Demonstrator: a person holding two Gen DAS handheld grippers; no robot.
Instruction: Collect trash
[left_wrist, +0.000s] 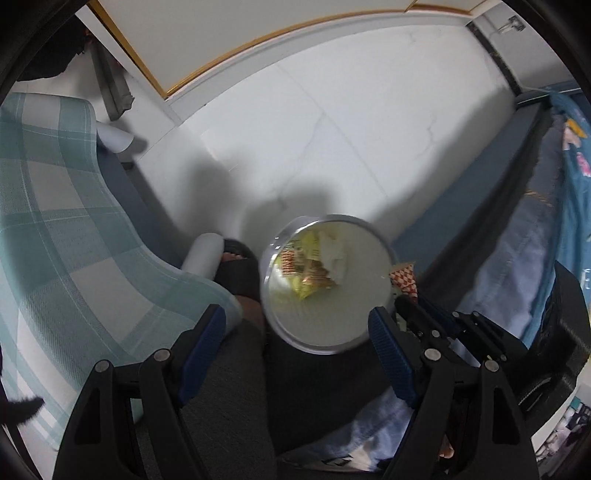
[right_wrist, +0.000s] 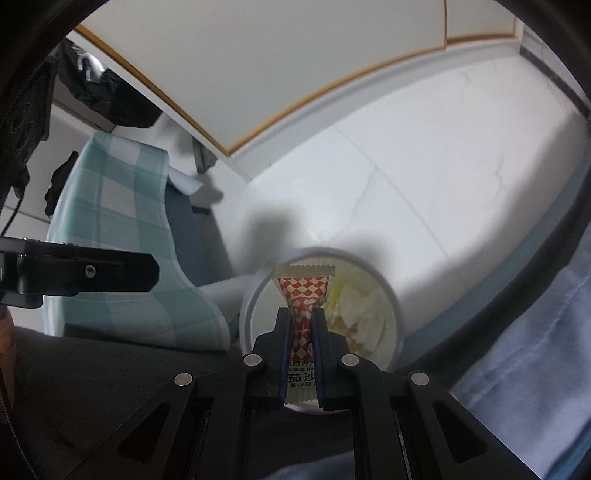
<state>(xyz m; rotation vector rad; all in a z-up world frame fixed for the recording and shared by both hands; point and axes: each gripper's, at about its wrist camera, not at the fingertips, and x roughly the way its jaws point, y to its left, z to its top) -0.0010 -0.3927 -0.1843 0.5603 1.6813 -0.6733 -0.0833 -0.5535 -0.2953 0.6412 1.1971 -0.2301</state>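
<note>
The red-and-white checkered sauce packet (right_wrist: 303, 306) sits pinched between my right gripper's (right_wrist: 300, 314) fingers (right_wrist: 283, 354), which are closed on its waist; its serrated top edge fans out above the fingertips and its printed lower end shows below them. The packet hangs over the open mouth of the white trash bin (right_wrist: 394, 295), which stands on the pale tiled floor (right_wrist: 424, 166). Inside the bin I see crumpled white tissue (right_wrist: 364, 310) and a bit of yellow wrapper.

My left gripper (left_wrist: 297, 332) is empty, its blue-padded fingers (left_wrist: 391, 354) spread wide apart, with the bin below and between them. From the left wrist view the yellow snack wrapper (left_wrist: 304, 266) and the tissue (left_wrist: 334, 254) show plainly in the bin (left_wrist: 384, 254), and only a corner of the packet (left_wrist: 404, 278) peeks past the rim at right. This view also shows a foot in a black sandal (left_wrist: 236, 266) just left of the bin. A teal plaid cloth (left_wrist: 74, 221) lies at left in both views; blue bedding (left_wrist: 517, 266) at right.
</note>
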